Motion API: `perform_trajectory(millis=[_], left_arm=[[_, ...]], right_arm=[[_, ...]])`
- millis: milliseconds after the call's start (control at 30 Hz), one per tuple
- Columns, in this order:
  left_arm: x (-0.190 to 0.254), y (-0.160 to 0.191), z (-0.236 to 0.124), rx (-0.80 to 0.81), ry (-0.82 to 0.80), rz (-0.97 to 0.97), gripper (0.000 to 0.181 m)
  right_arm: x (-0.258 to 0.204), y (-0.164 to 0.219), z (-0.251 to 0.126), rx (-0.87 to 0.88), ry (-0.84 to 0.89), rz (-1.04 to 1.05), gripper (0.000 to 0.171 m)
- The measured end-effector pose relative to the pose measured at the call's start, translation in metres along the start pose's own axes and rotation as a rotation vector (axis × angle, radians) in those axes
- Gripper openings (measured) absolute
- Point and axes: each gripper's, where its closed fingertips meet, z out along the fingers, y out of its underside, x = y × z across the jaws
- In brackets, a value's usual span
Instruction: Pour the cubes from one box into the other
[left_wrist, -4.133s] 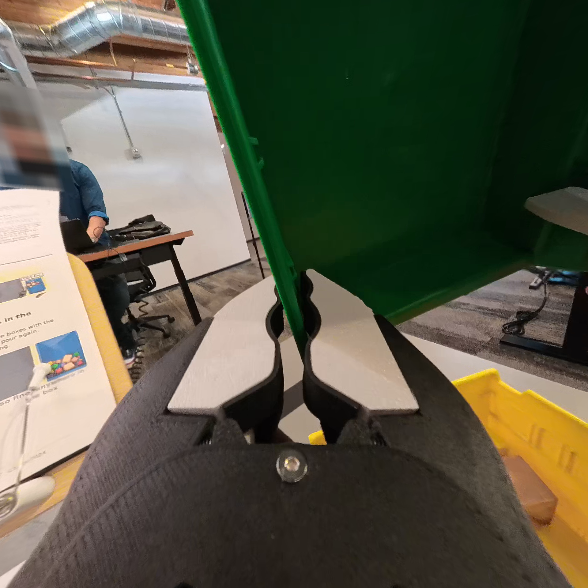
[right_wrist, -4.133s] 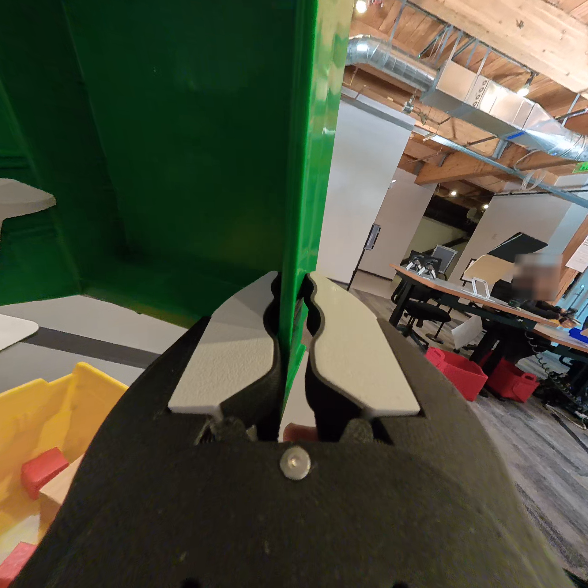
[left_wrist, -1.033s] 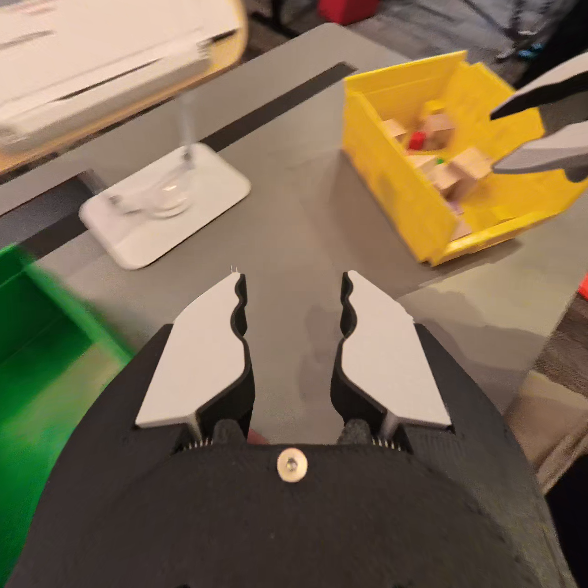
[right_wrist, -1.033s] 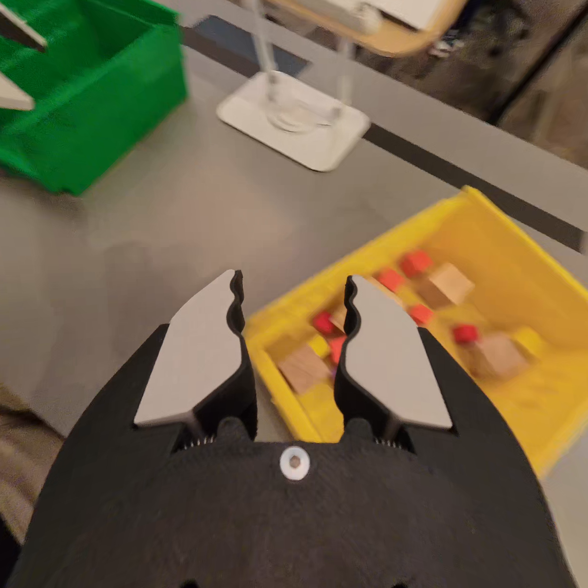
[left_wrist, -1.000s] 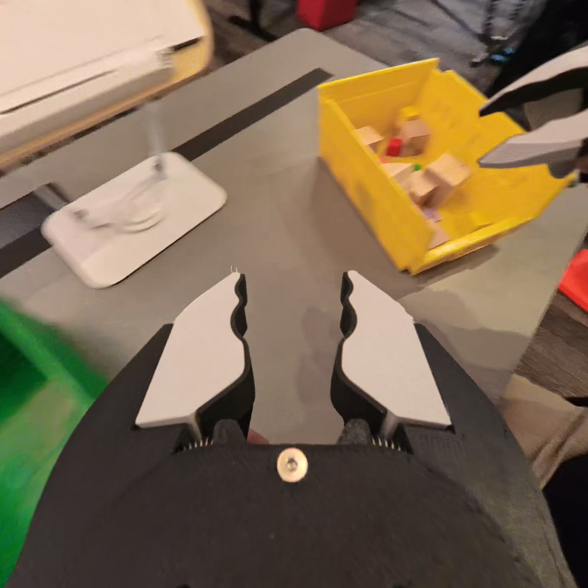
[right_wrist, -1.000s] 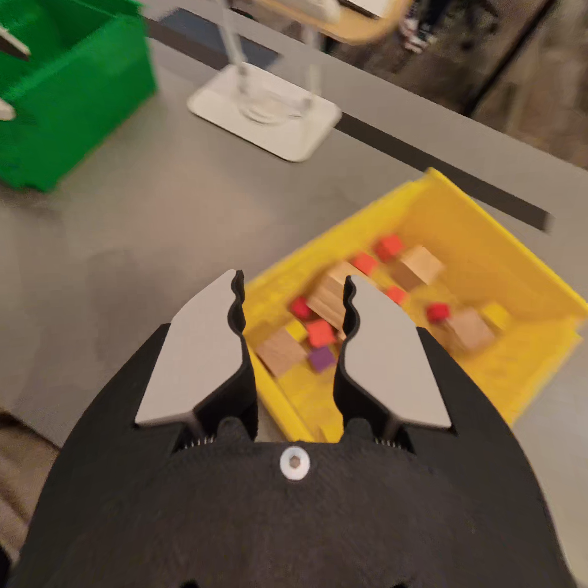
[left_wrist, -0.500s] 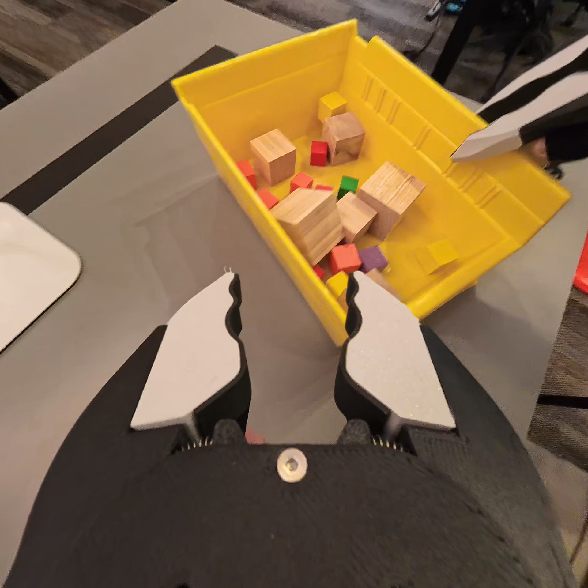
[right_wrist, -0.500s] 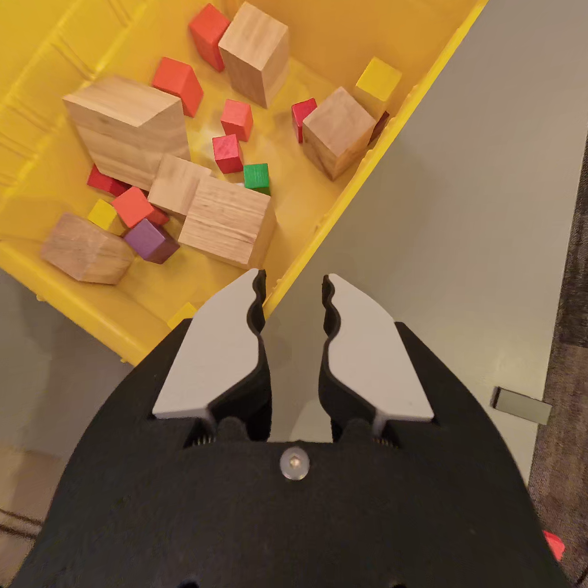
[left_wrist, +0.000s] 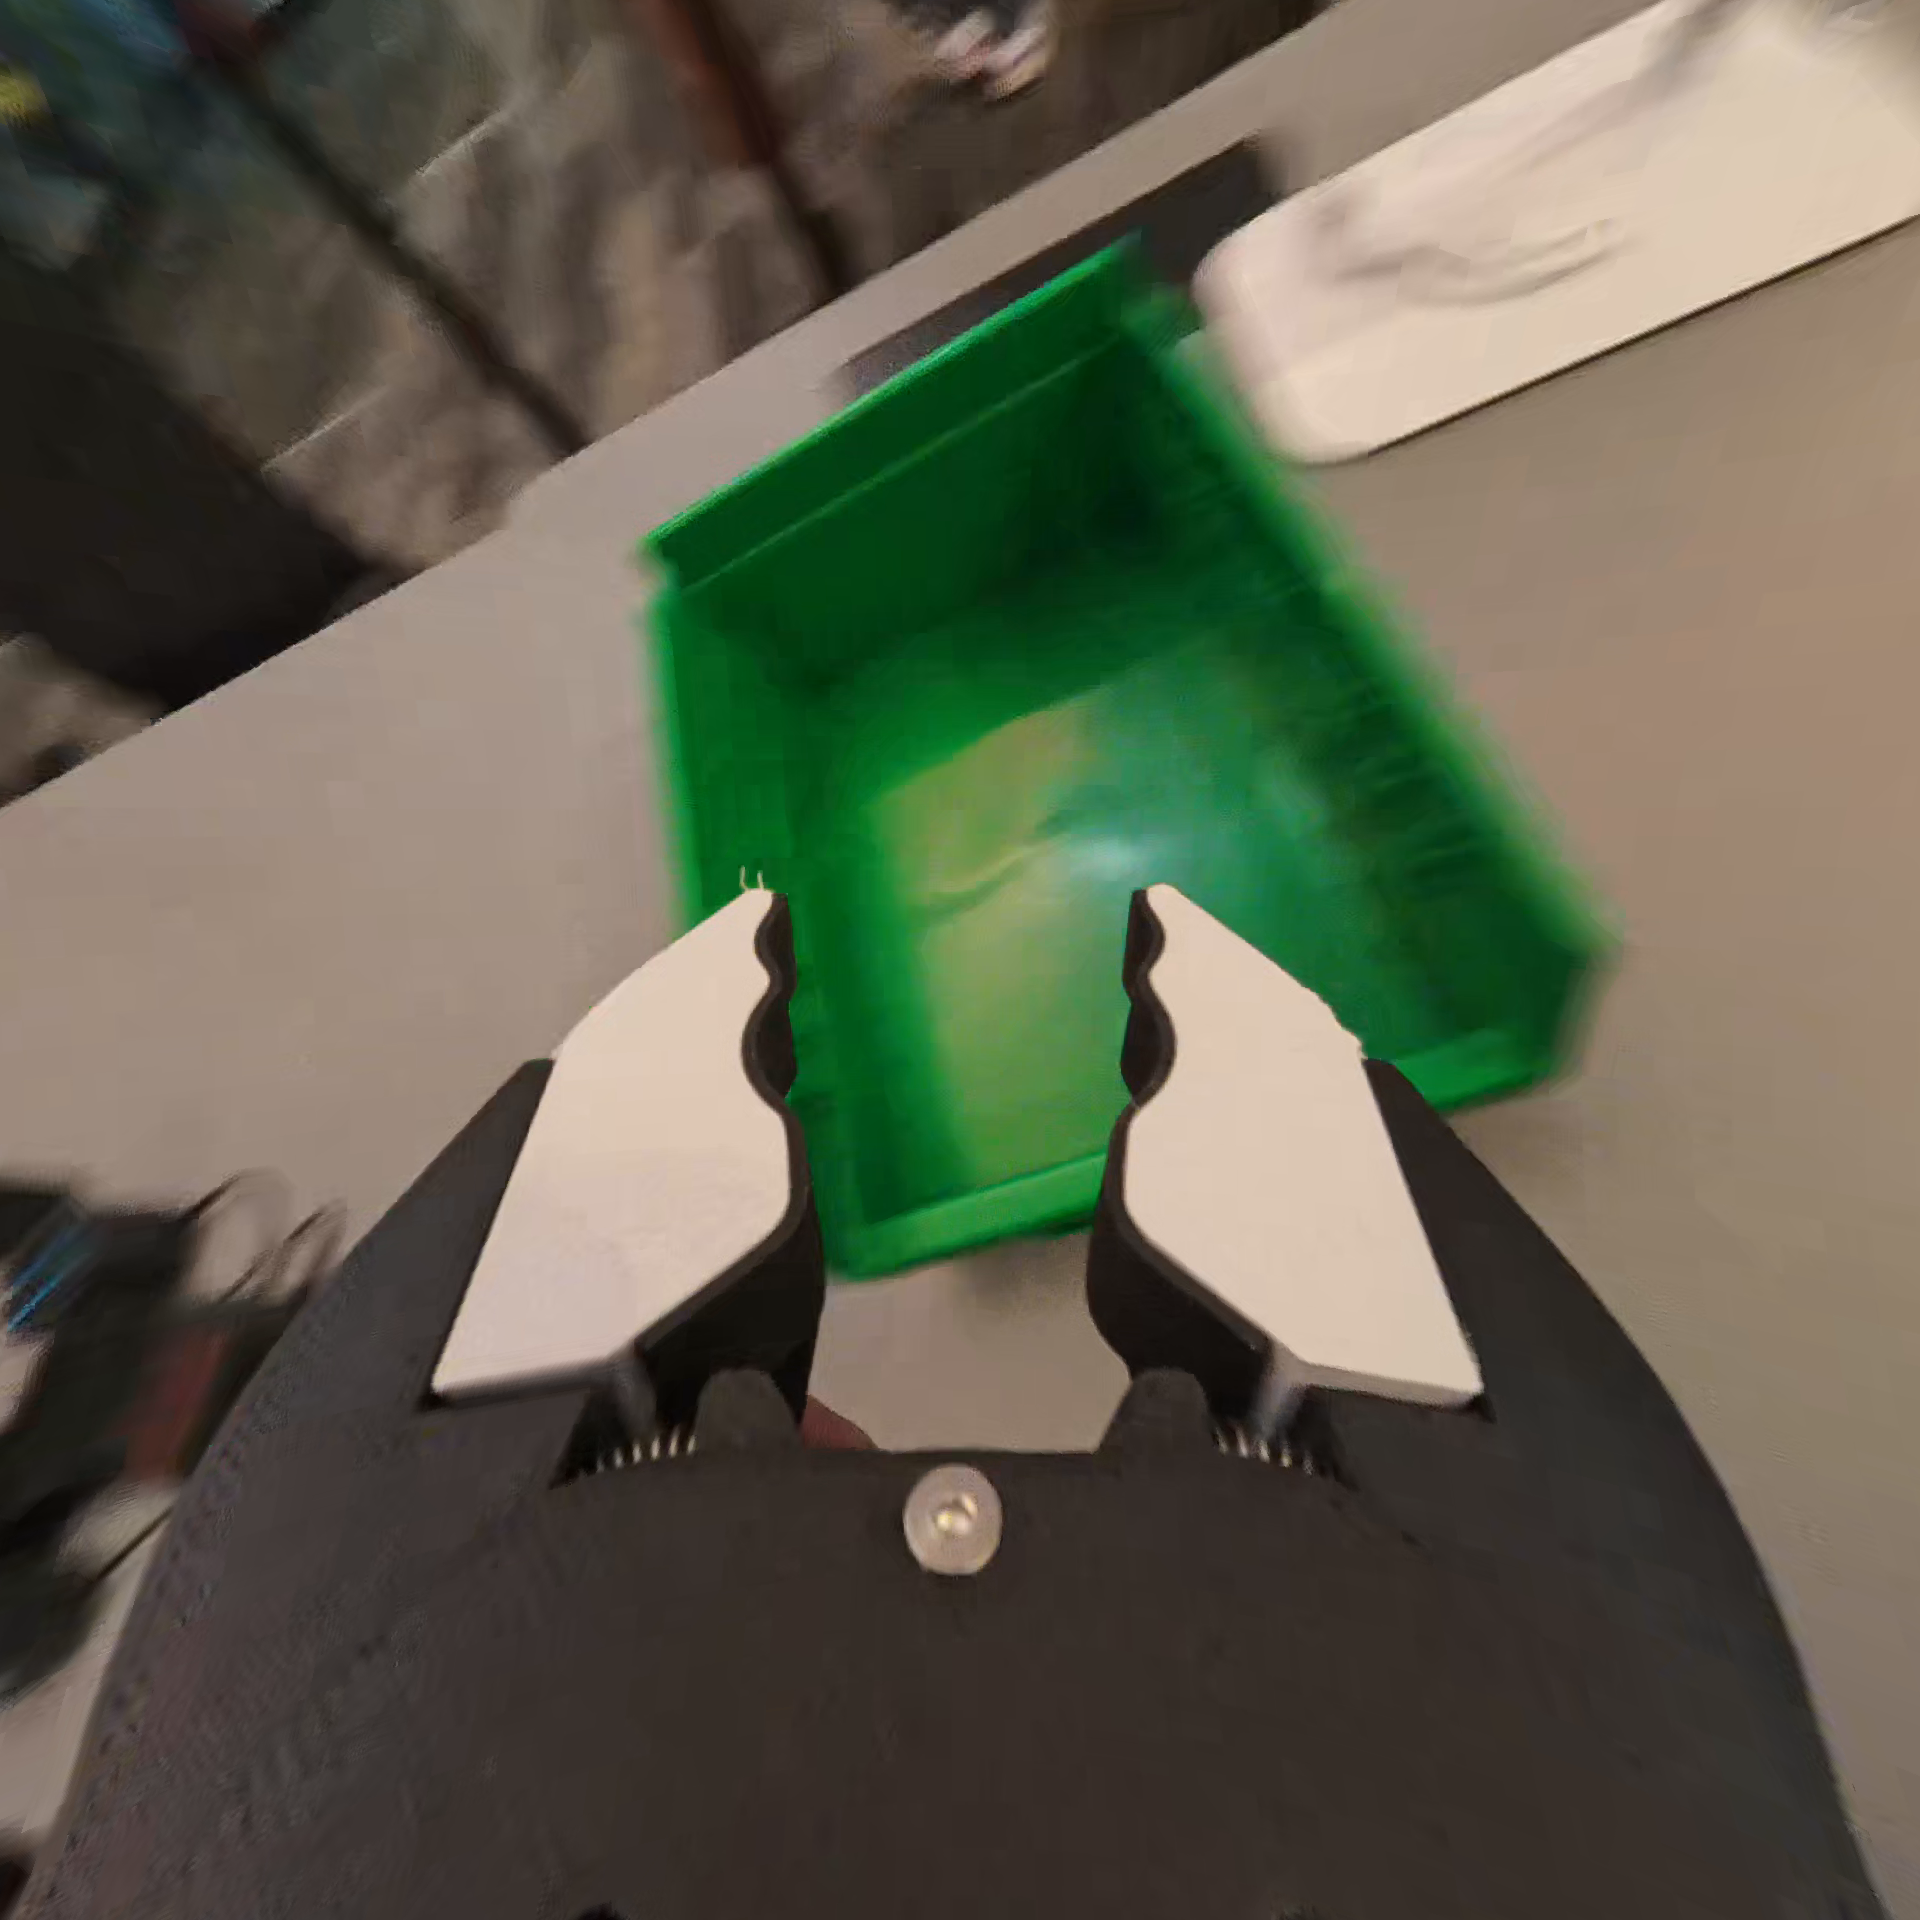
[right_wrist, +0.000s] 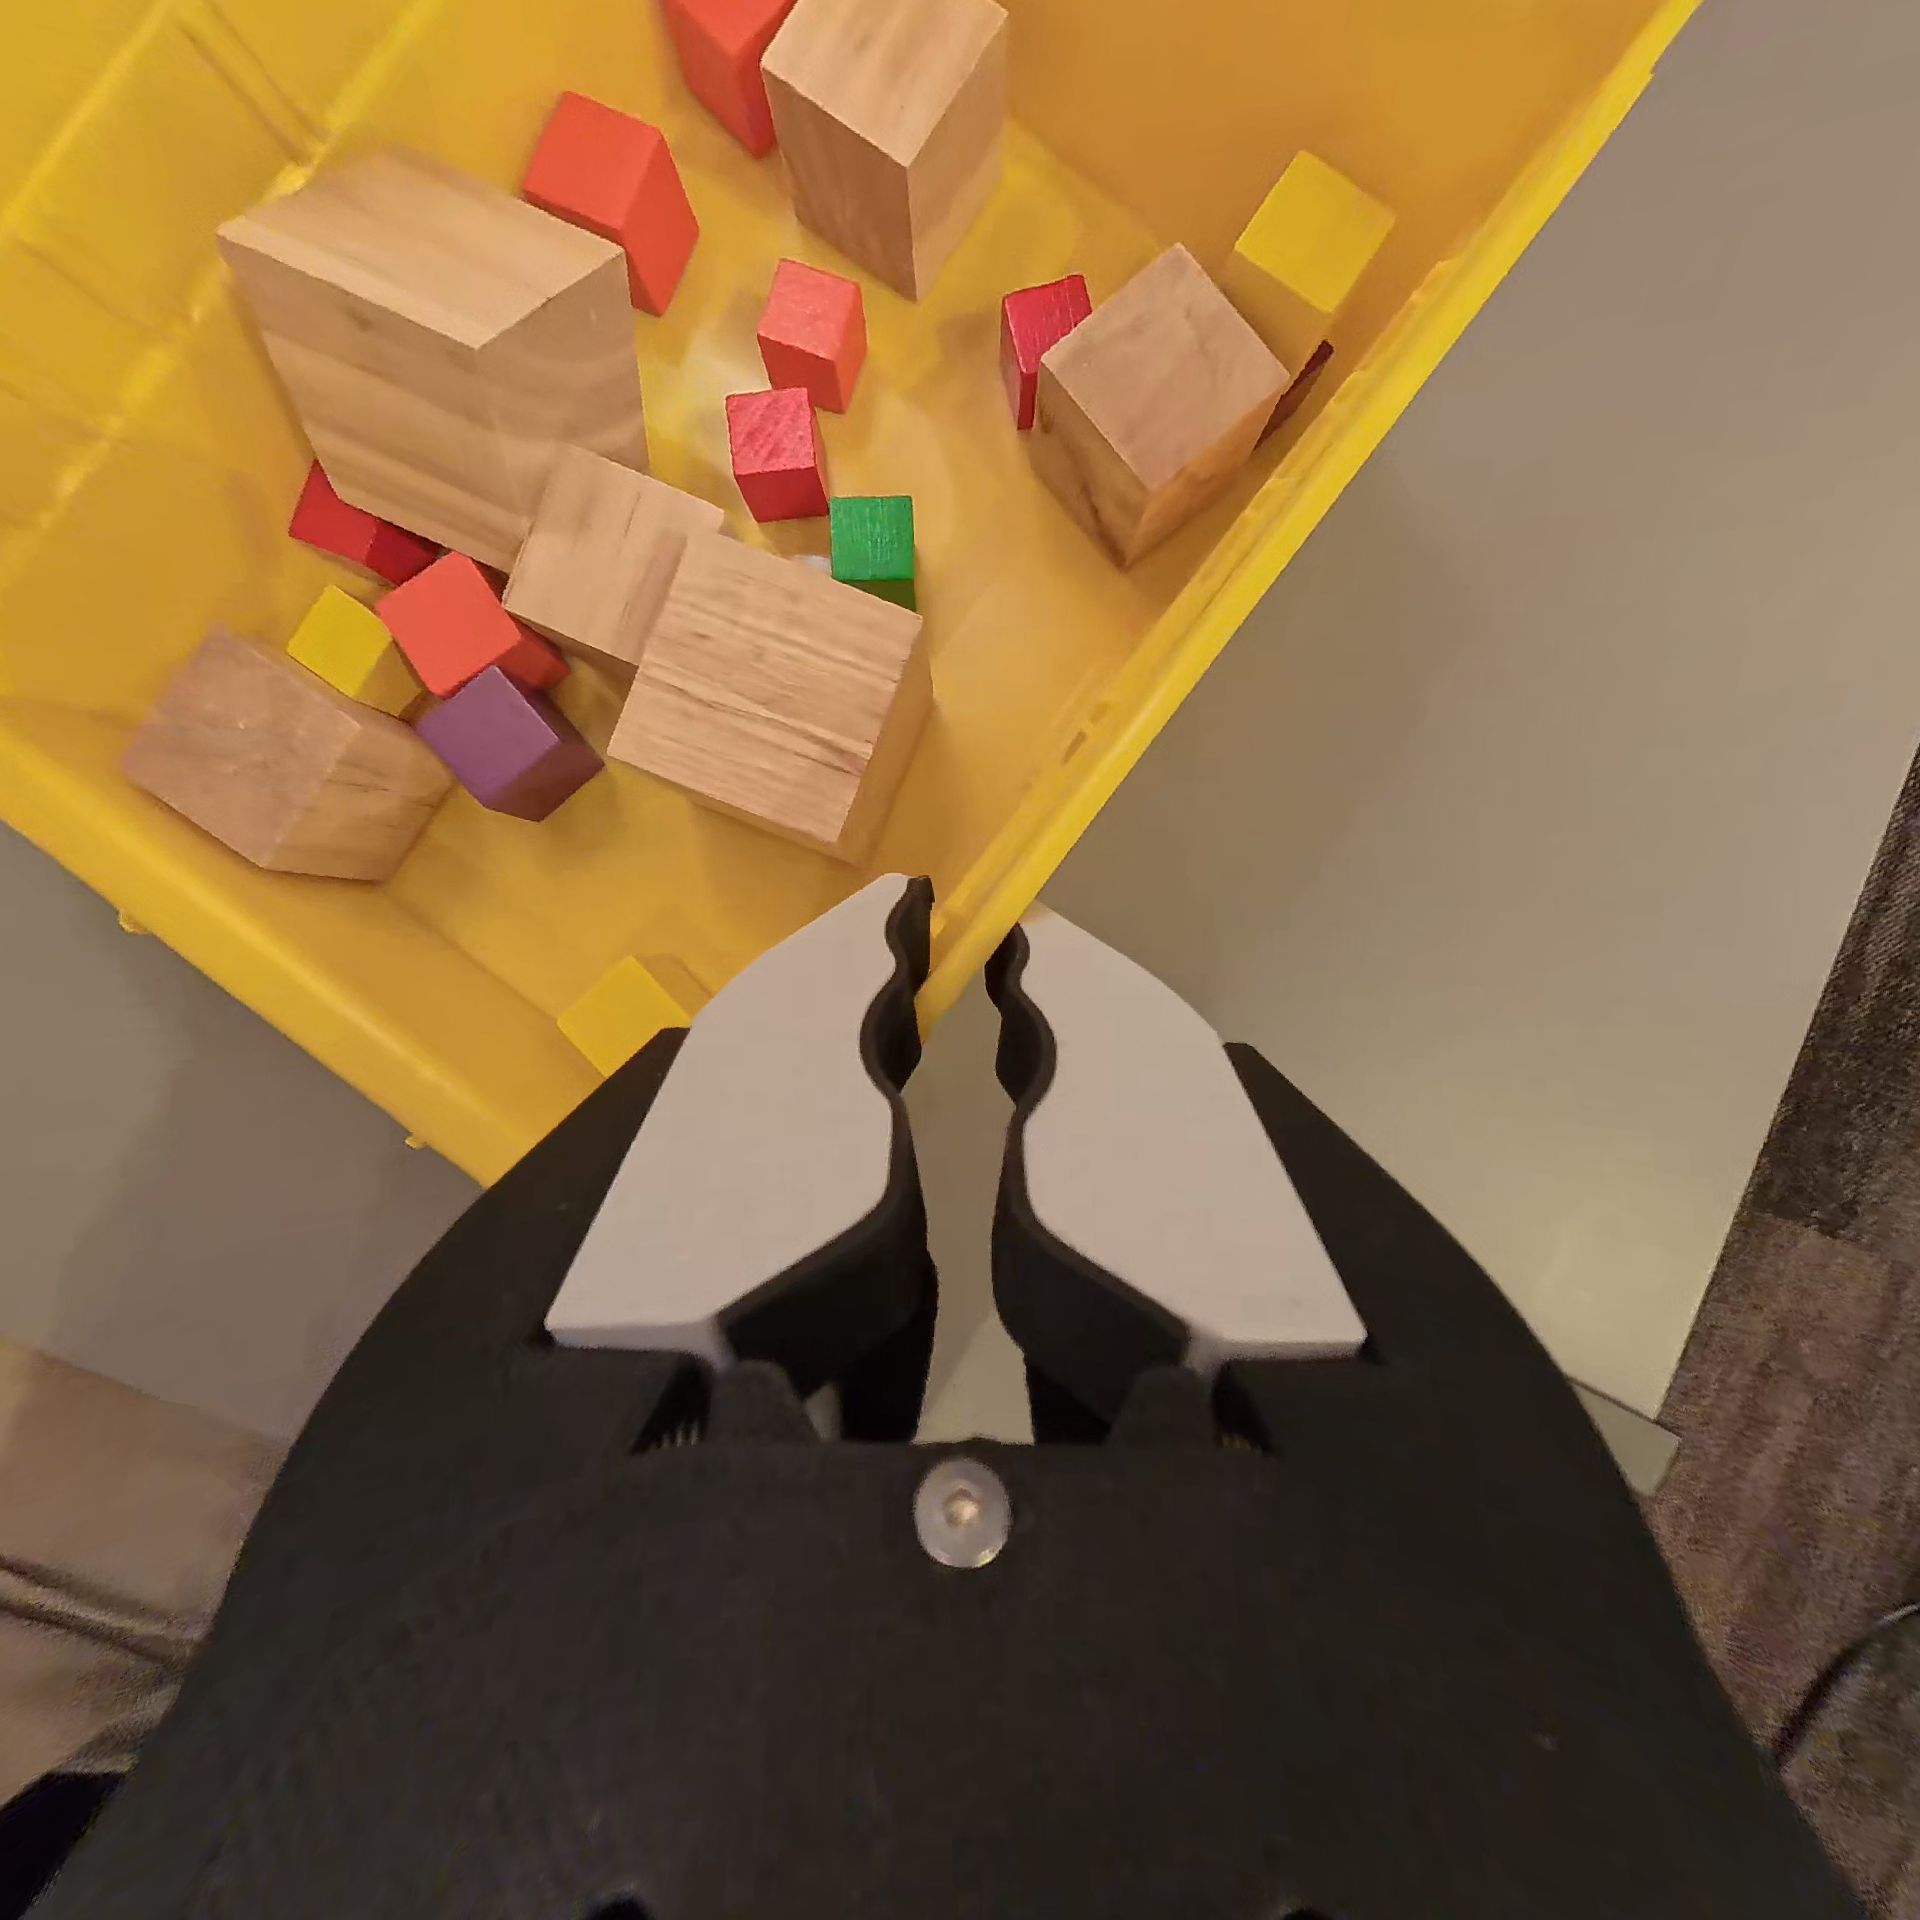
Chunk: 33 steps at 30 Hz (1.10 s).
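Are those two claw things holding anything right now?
Left hand-held gripper: nothing, open above the green box. Right hand-held gripper straddles the yellow box rim, not clamped.

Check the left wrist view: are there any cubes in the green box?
No. The green box shows only its bare floor and walls, blurred, with the open left gripper above it.

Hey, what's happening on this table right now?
A person works two handheld grippers. The right gripper straddles the rim of the yellow plastic box, which holds the wooden and coloured cubes; its jaws are nearly closed. The left gripper hovers open over the empty green plastic box.
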Motion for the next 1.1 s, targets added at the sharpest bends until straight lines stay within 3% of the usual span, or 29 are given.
perform_trajectory(millis=[67, 133, 200, 300, 433, 500, 600, 800, 1100], left_arm=[[-0.058, 0.041, 0.008, -0.093, -0.120, -0.014, 0.060], [-0.078, 0.092, 0.025, -0.250, -0.044, -0.112, 0.067], [-0.075, 0.111, 0.039, -0.264, 0.050, -0.196, 0.065], [-0.056, 0.094, 0.052, -0.196, 0.126, -0.252, 0.060], [-0.063, 0.101, 0.078, -0.275, 0.050, -0.206, 0.012], [-0.073, 0.100, 0.085, -0.280, 0.000, -0.141, 0.015], [-0.069, 0.094, 0.092, -0.267, 0.111, -0.222, 0.008], [-0.080, 0.101, 0.091, -0.247, 0.155, -0.213, 0.006], [-0.106, 0.163, 0.025, -0.262, 0.291, -0.135, 0.005]], right_arm=[[0.000, 0.000, 0.000, -0.007, -0.006, -0.036, 0.005], [-0.004, 0.000, -0.001, -0.011, -0.008, -0.071, 0.005], [-0.013, 0.002, -0.002, -0.013, -0.022, -0.101, 0.005], [-0.031, 0.005, -0.004, -0.022, -0.048, -0.134, 0.004], [-0.060, 0.006, -0.004, -0.020, -0.099, -0.182, 0.004], [-0.074, 0.006, -0.004, -0.017, -0.120, -0.207, 0.003], [-0.094, 0.002, -0.002, -0.014, -0.155, -0.241, 0.003], [-0.124, -0.012, 0.008, -0.009, -0.202, -0.285, 0.003], [-0.174, -0.066, 0.042, -0.006, -0.252, -0.366, 0.002]])
